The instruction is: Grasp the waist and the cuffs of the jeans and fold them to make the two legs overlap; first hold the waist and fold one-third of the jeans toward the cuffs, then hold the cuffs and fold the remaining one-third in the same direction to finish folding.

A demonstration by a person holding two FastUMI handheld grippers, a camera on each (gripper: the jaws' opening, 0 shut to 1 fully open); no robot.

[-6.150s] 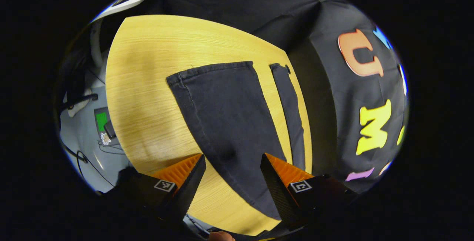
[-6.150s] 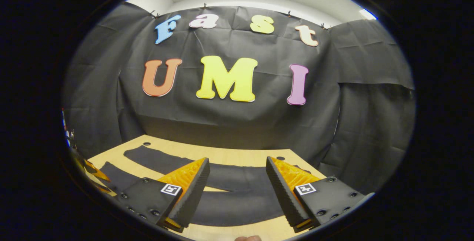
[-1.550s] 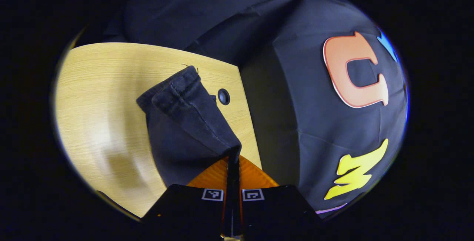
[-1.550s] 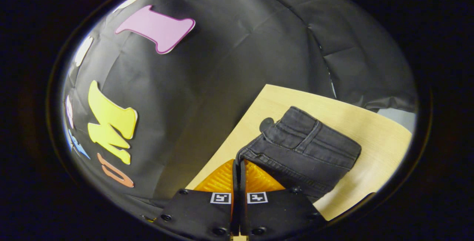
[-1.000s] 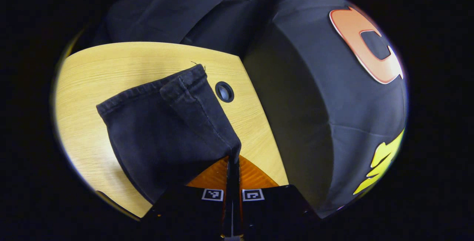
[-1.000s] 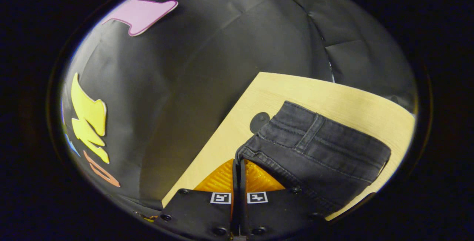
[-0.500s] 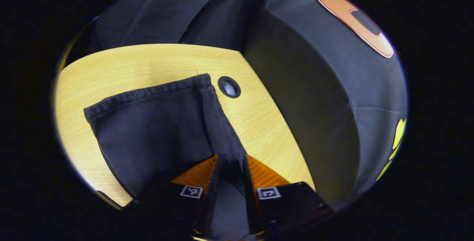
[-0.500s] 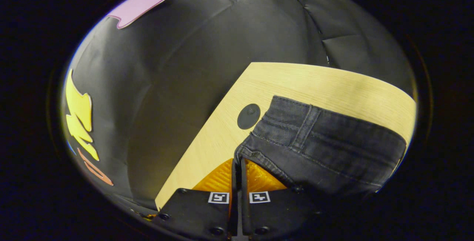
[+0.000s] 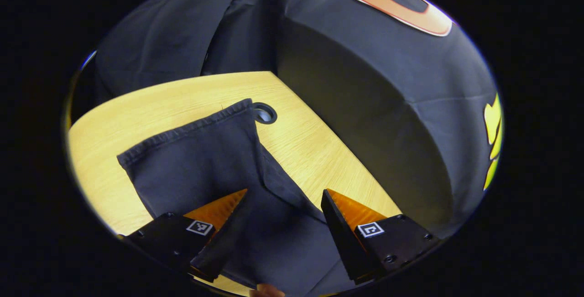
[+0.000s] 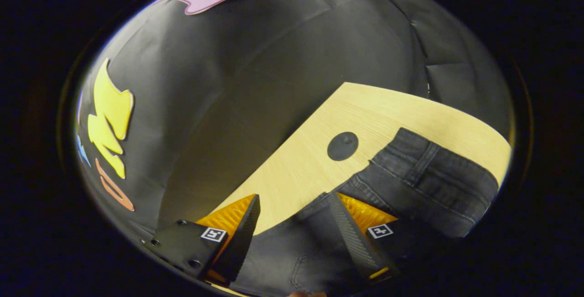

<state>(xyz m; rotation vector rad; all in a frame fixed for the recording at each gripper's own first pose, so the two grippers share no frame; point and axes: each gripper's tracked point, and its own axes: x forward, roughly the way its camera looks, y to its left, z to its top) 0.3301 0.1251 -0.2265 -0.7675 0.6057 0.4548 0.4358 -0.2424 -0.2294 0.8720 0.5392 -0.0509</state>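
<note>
With the jeans (image 9: 205, 164) lying on the table (image 9: 310, 146), legs overlapped, I hold my left gripper (image 9: 285, 217) and right gripper (image 10: 294, 224) spread open above cuffs (image 9: 182, 128) and waist (image 10: 433, 169), nothing gripped.

No readable words, brand names or numbers stand on anything here. The only signs are small square black-and-white coded markers (image 9: 200, 227) on the dark finger mounts of each tool: two on the left tool (image 9: 284, 200) in the left gripper view, one per finger mount, and two on the right tool (image 10: 294, 208) in the right gripper view, placed likewise. Their block patterns spell no letters. The dark charcoal denim jeans (image 10: 424, 183) show stitching and a belt loop, with no tag lettering that can be made out.
</note>
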